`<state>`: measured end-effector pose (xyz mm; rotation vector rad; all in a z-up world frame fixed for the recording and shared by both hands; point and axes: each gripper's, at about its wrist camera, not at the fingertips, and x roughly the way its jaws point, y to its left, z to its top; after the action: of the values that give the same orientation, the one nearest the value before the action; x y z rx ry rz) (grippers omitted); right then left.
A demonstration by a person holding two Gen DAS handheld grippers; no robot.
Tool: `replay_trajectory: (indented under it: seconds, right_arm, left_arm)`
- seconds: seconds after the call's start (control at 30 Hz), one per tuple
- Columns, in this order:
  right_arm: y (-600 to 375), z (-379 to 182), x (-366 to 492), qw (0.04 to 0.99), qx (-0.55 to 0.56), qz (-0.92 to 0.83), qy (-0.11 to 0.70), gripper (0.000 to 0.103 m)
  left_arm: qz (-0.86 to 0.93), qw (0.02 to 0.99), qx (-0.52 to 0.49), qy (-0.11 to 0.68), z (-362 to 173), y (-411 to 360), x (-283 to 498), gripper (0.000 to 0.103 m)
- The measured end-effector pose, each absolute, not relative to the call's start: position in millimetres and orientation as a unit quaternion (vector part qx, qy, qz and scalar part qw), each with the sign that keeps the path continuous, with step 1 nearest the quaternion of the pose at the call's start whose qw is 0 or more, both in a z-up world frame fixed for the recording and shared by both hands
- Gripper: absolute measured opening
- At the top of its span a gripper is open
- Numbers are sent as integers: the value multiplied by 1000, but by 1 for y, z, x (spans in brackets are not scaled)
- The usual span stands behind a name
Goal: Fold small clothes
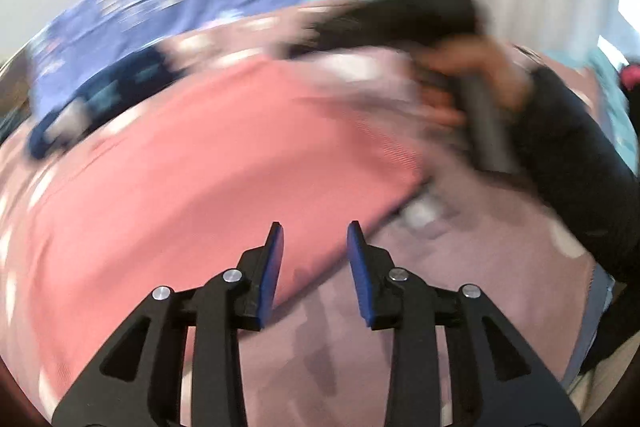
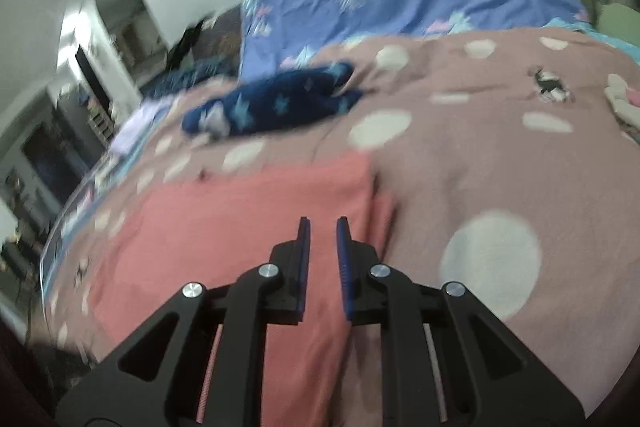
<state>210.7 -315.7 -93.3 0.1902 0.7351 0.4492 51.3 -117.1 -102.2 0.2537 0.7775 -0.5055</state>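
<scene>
Pink cloth (image 2: 248, 227) lies flat beneath both empty grippers' parted fingers (image 1: 272, 267).

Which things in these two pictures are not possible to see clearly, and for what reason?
- Left wrist view: the hand and the black object it holds are smeared by motion blur.
- Left wrist view: the left tool covers the near edge of the pink cloth.
- Right wrist view: the dark blue starred garment is blurred, its kind unclear.

A bed covered by a dusty-pink blanket (image 2: 500, 155) with white dots lies under my tongs. A salmon-pink cloth (image 2: 240, 219) lies flat on it just ahead of my right tongs, a navy star-print garment (image 2: 276, 103) farther beyond.
</scene>
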Motion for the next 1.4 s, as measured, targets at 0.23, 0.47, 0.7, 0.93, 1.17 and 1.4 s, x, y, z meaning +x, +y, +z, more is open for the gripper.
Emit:
replay_trajectory:
  seconds: [0.23,0.47,0.7,0.93,1.17,1.4]
  right_arm:
    - [-310,-106,205,916,24,105,387,22]
    - [-189,-50,113,917,-95,252,295,25]
    - [-22,-95,16,846,-319,373,209,40]
    - [50,-146,17,820,-449,309,172,42]
    - [74,-158,36,828,-470,270,142,41]
    - [59,-120,41,863,-367,302,170,4]
  left_arm:
    - [-41,927,29,371,-97,50,20,33]
    - [45,940,-8,339,-92,135,-4,33]
    - [28,947,-46,316,-104,150,-7,34]
    - [17,951,-85,297,-104,175,-15,48]
    - [-4,937,-166,308,-117,208,-6,48]
    - [-83,930,-189,303,-107,215,22,63]
